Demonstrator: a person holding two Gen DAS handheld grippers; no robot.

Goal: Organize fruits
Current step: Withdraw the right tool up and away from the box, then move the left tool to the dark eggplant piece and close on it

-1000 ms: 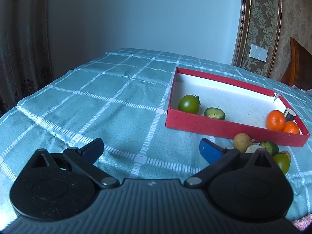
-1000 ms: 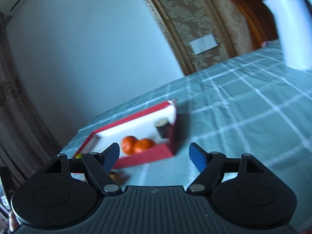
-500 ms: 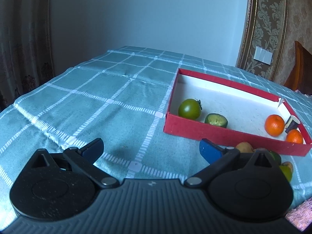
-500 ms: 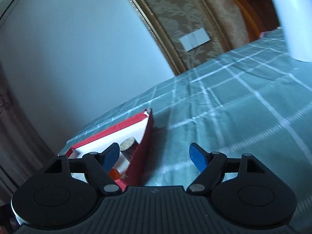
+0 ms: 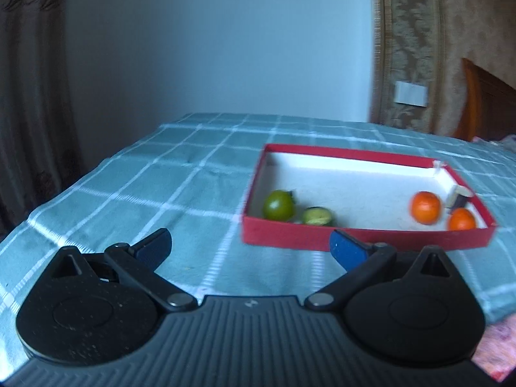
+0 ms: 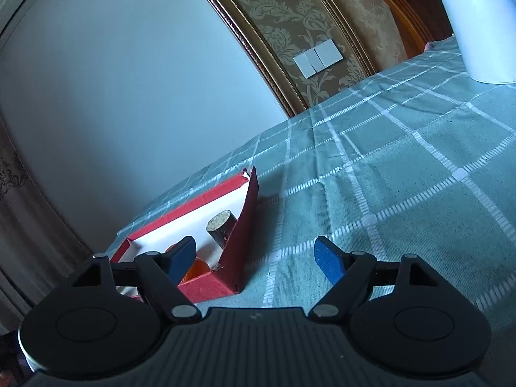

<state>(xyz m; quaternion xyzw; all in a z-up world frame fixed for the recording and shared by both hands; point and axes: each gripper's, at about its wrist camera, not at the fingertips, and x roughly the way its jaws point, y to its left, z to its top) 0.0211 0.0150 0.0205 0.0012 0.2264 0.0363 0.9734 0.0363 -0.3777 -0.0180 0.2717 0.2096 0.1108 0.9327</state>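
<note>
Fruits: held in one red tray [image 5: 361, 240], white inside, on the tabletop [image 5: 167, 174] under a teal checked cloth. In the left wrist view the tray's long axis runs 9 to 3 o'clock, its near wall facing the camera.

Contents, largest first:
- green tomato [image 5: 278, 205], one, at the tray's 8 o'clock corner, stem toward 2 o'clock.
- oranges, two: larger orange [image 5: 425, 208] at 4 o'clock, smaller orange [image 5: 461, 220] touching the 4 o'clock corner wall.
- halved green fruit [image 5: 316, 216], one, cut face up, just beside the tomato at its 3 o'clock.
- dark cylinder piece [image 6: 222, 227], one, in the 3 o'clock corner, tilted, pale cut end toward 11 o'clock in the right wrist view.

Left claw [image 5: 250, 248]: one, wide, nothing between the pads, short of the tray's near wall.
Right claw [image 6: 254, 254]: one, wide, nothing gripped, with the tray's corner wall between its pads in the right wrist view.

White jug [image 6: 480, 22]: one, at 1 o'clock, well apart from the tray.
</note>
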